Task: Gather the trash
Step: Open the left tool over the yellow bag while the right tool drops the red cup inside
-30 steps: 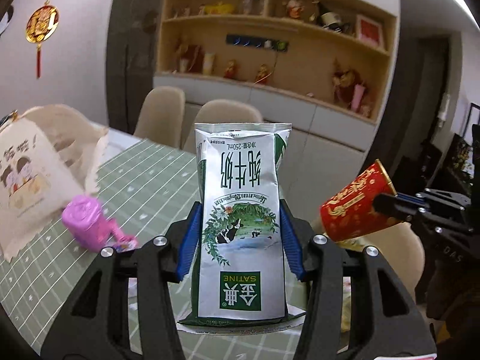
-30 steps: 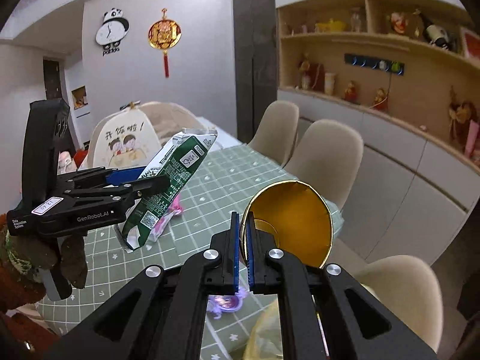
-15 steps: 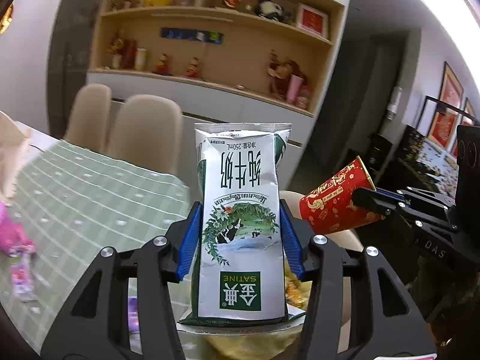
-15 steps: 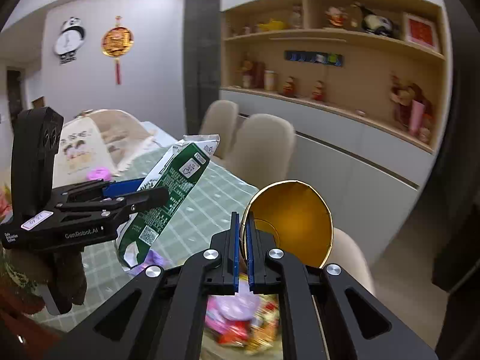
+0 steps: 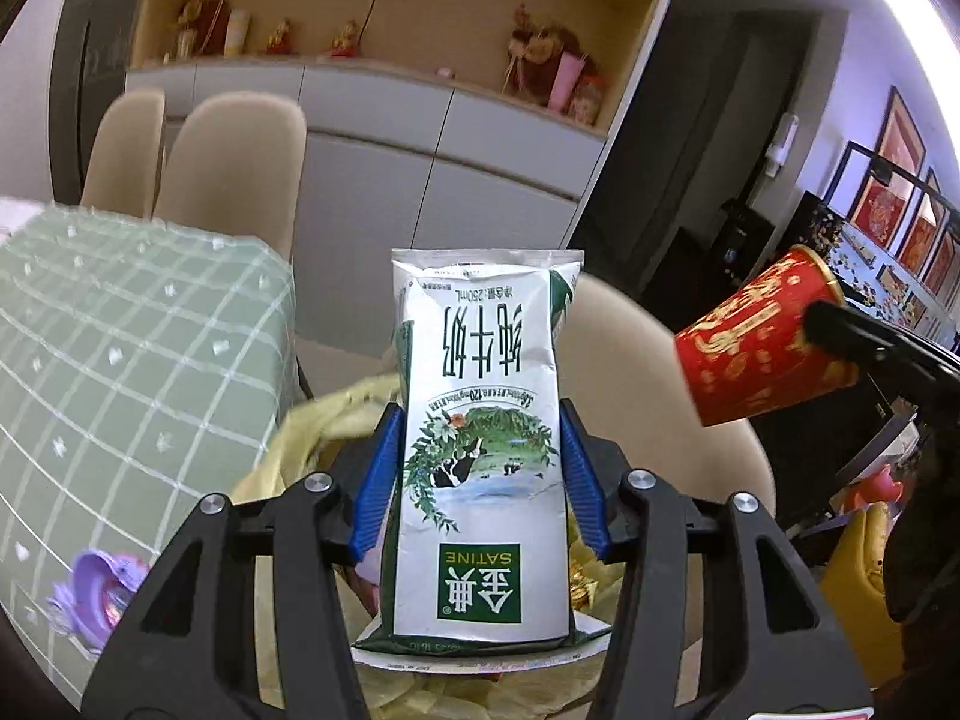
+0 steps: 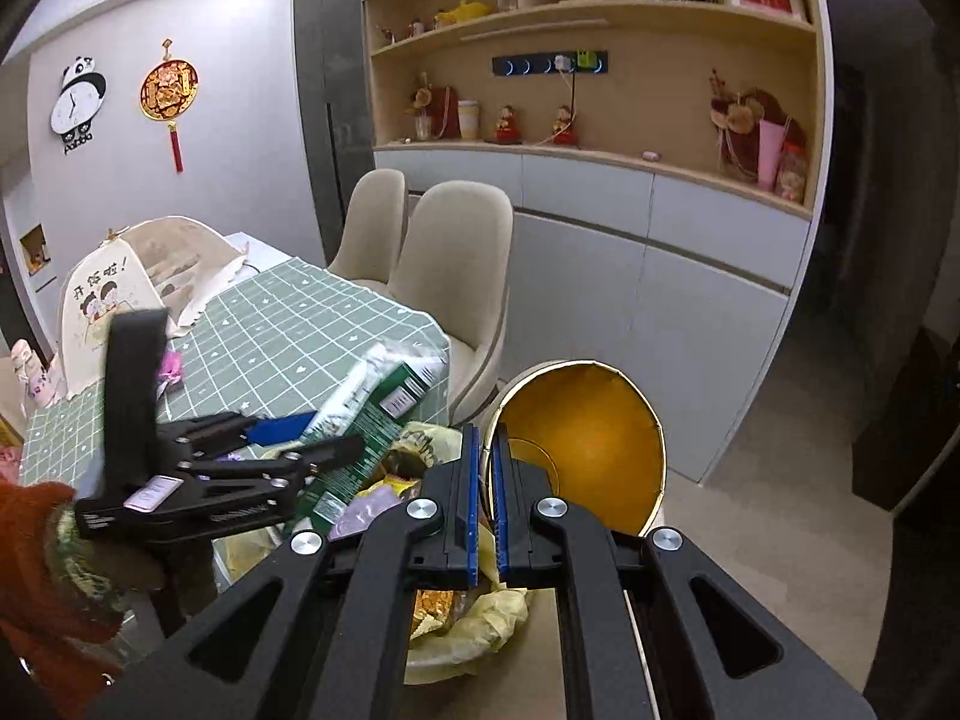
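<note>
My left gripper (image 5: 480,438) is shut on a silver and green milk pouch (image 5: 480,420), held upright above a trash bin with a yellow liner (image 5: 312,420). The pouch also shows in the right wrist view (image 6: 366,420). My right gripper (image 6: 487,462) is shut on the rim of a red paper cup with a gold inside (image 6: 588,450), held over the bin (image 6: 474,624). The cup shows red at the right of the left wrist view (image 5: 762,348). The bin holds several wrappers.
A table with a green checked cloth (image 6: 288,336) stands left of the bin. A purple toy (image 5: 102,594) lies near its edge. A cream printed bag (image 6: 108,300) sits further back. Beige chairs (image 6: 450,252) stand by the table, cabinets and shelves behind.
Both grippers have moved off the table to the right and lowered, and now hang over the trash bin. Each still holds its item.
</note>
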Tool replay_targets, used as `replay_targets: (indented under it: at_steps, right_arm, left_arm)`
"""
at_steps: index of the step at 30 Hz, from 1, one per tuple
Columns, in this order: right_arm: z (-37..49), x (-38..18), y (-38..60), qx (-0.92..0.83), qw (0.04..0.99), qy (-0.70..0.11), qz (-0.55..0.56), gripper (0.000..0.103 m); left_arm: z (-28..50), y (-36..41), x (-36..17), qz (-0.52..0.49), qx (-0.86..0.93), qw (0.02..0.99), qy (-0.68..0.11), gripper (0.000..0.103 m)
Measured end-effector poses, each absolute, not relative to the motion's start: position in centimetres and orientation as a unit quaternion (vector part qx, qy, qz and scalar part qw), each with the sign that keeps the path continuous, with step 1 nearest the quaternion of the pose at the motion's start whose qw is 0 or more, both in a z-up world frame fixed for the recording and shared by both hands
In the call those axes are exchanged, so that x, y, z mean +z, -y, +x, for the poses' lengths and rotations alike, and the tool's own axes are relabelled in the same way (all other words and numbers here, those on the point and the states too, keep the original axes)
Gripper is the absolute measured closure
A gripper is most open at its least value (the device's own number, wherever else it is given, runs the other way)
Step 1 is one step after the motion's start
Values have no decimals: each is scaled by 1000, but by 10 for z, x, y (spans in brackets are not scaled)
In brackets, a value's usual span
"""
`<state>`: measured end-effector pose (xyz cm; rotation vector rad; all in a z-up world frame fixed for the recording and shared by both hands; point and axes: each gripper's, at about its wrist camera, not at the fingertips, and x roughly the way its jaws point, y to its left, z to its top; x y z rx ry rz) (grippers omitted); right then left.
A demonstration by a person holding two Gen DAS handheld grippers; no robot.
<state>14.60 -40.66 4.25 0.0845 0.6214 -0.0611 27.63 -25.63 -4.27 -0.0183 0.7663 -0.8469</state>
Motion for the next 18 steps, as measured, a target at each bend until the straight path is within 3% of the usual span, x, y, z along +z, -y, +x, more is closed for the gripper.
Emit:
replay_targets:
  at_steps: [3,18]
  right_arm:
    - [155,33,404,-12,949,-312,50,97]
    - [234,-70,355,91,904,-404,107,97]
  left_arm:
    - [284,246,-50,-27,-391,835,-386,43]
    - [273,133,-18,-71,-282,880,-377,42]
